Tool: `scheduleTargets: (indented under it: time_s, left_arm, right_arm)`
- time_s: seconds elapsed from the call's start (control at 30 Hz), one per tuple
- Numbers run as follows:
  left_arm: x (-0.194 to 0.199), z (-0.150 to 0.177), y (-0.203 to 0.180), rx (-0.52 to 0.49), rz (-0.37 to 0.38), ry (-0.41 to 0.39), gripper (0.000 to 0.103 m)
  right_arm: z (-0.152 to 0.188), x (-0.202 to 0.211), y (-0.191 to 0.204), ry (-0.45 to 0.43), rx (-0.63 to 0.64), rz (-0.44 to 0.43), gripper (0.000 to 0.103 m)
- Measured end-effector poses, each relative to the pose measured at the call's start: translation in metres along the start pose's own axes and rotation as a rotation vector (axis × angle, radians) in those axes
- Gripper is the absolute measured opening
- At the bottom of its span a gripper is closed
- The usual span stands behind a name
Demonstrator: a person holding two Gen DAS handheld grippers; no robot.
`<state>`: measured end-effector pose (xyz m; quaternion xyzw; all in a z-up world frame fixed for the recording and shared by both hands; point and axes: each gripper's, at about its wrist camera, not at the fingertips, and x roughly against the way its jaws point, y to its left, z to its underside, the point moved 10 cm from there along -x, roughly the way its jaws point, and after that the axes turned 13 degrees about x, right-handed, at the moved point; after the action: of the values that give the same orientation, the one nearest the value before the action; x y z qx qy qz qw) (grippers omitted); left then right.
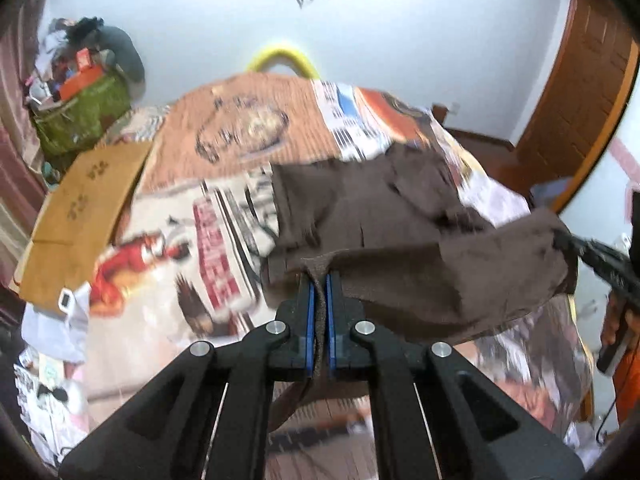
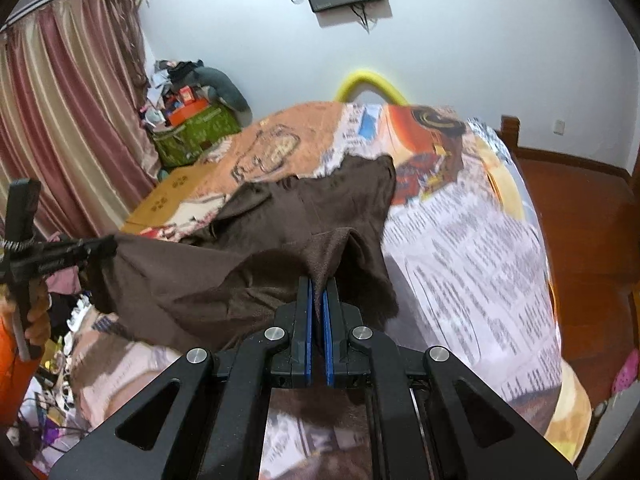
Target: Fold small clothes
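Brown garment (image 1: 400, 216) hangs partly lifted over the bed (image 1: 240, 128) — near hem raised, far part on the printed cover. Left gripper (image 1: 319, 280) and right gripper (image 2: 317, 284) each pinch that hem. Likely step: carrying it over — next, lay it evenly toward the far edge.

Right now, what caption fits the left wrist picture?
Left claw and right claw pinch the brown cloth above the patterned bed.
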<state>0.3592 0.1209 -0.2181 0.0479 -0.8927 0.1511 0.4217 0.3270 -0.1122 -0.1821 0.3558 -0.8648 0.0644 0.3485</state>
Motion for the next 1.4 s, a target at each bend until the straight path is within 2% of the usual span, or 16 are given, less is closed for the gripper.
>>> scheduleTargets:
  time_s: [0.2, 0.43, 0.63, 0.77, 0.83, 0.97, 1.1, 1.2, 1.33, 1.4]
  left_arm:
    - [-0.034, -0.05, -0.002, 0.024, -0.014, -0.025, 0.004]
    - [-0.094, -0.08, 0.006, 0.023, -0.043, -0.002, 0.004]
    - [-0.161, -0.079, 0.027, 0.057, -0.072, 0.08, 0.005]
    - [-0.19, -0.07, 0.041, 0.096, -0.073, 0.13, 0.005]
    - [-0.199, -0.067, 0.048, 0.113, -0.073, 0.147, 0.009]
    - [-0.193, -0.068, 0.053, 0.138, -0.034, 0.143, 0.034]
    - [-0.167, -0.074, 0.058, 0.141, -0.007, 0.106, 0.045]
    - [-0.147, -0.07, 0.069, 0.129, -0.037, 0.087, 0.047]
    - [-0.133, -0.049, 0.079, 0.148, -0.031, 0.116, 0.047]
    - [-0.131, -0.034, 0.083, 0.167, -0.017, 0.142, 0.047]
  right_arm:
    - [-0.03, -0.022, -0.002, -0.022, 0.026, 0.006, 0.004]
    - [-0.054, -0.058, -0.027, -0.021, 0.024, 0.036, 0.004]
    - [-0.049, -0.108, -0.058, 0.034, -0.03, 0.062, 0.004]
    - [-0.038, -0.133, -0.074, 0.075, -0.065, 0.061, 0.005]
    - [-0.031, -0.142, -0.079, 0.094, -0.077, 0.059, 0.006]
    - [-0.024, -0.147, -0.083, 0.117, -0.089, 0.044, 0.006]
    - [-0.026, -0.133, -0.084, 0.106, -0.101, 0.028, 0.013]
    - [-0.029, -0.116, -0.085, 0.083, -0.096, 0.03, 0.02]
    - [-0.025, -0.099, -0.082, 0.075, -0.077, 0.044, 0.028]
    - [-0.019, -0.093, -0.079, 0.087, -0.064, 0.052, 0.028]
